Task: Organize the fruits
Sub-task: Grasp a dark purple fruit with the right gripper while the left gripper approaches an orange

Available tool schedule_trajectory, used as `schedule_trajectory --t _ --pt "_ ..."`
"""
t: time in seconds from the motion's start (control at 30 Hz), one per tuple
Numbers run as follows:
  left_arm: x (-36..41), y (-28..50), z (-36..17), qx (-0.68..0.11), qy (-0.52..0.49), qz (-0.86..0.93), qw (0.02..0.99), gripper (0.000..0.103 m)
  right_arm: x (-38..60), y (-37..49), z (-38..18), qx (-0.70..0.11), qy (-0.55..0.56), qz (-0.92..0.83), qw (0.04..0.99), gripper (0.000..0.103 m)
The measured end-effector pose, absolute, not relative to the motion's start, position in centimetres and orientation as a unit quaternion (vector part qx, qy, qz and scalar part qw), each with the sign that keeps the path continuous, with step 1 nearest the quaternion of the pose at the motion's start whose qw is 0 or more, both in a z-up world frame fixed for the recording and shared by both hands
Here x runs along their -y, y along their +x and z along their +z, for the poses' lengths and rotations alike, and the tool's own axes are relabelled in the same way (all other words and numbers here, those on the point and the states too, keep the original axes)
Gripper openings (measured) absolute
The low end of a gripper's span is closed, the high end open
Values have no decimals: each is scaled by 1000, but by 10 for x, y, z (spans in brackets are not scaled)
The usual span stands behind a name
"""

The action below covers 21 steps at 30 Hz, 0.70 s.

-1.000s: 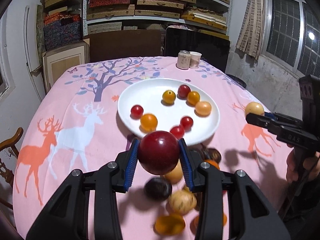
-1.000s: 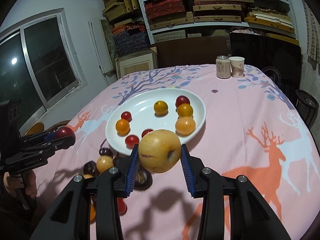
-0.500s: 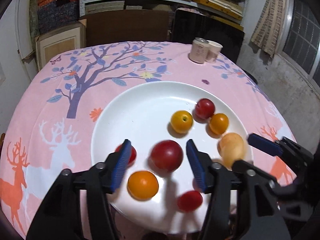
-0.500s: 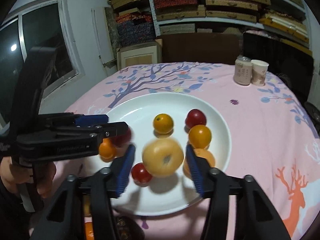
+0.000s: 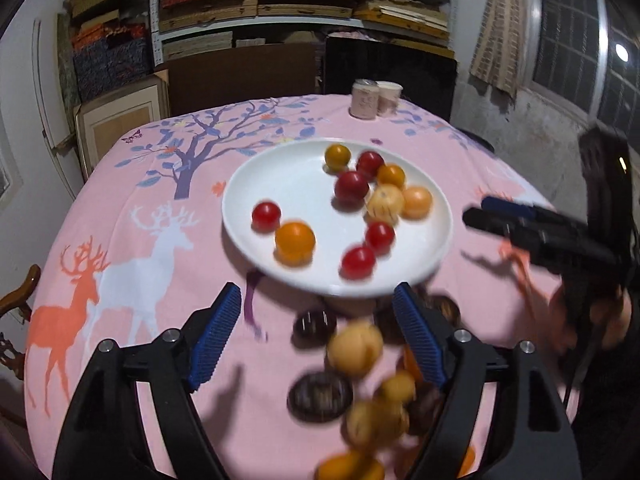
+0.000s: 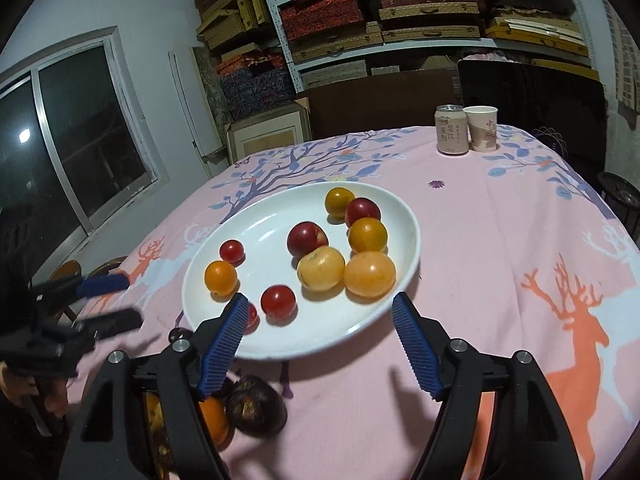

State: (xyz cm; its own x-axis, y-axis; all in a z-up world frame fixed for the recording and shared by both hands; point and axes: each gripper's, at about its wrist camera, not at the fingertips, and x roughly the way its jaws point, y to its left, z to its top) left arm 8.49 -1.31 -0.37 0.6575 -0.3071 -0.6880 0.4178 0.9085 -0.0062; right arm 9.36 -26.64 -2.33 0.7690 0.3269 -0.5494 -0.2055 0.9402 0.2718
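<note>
1. I am holding my left gripper [image 5: 318,332] with its blue ribbed jaws spread wide and nothing between them; they have just been opening. It is hovering over the loose fruit at the near edge of the table.
2. I am holding my right gripper [image 6: 318,344] the same way, jaws wide and empty, also just opened, at the near rim of the white plate [image 6: 256,224].
3. Two larger fruits are now lying on that plate, touching each other: a smooth dark red plum [image 6: 307,239] and a matte pale yellow fruit [image 6: 321,268].
4. Around them the plate is carrying glossy round fruits: small red tomatoes [image 6: 278,301] and orange ones [image 6: 220,278], about ten pieces in all. I am judging the job roughly half done.
5. Still waiting on the cloth just beside the plate is a pile of unsorted fruit [image 5: 354,348]: yellow, orange and dark wrinkled purple-brown pieces, blurred in the left view.
6. The table is wearing a soft pink tablecloth [image 6: 500,240] printed with deer and a tree.
7. At the far edge a metal can [image 6: 451,129] and a paper cup [image 6: 482,128] are standing side by side.
</note>
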Motion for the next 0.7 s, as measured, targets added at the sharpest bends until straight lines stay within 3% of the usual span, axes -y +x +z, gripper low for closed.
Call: schedule_trajectory --t 0.2,0.27,0.4,0.6,0.7 --pt "-10 25 -17 -366 89 -210 902 76 280 65 -37 -332 127 132 925 76" --pt "-17 15 -24 -371 84 -205 902 76 292 58 -42 -333 159 129 920 82" --pt "-24 7 -41 -395 74 -198 894 76 310 55 -50 -339 202 112 912 82" --pt "-8 6 -68 -426 117 -178 879 75 300 51 -47 -332 178 115 919 82" --pt "-5 9 -72 -421 109 -171 884 68 302 49 -48 -329 184 118 919 82"
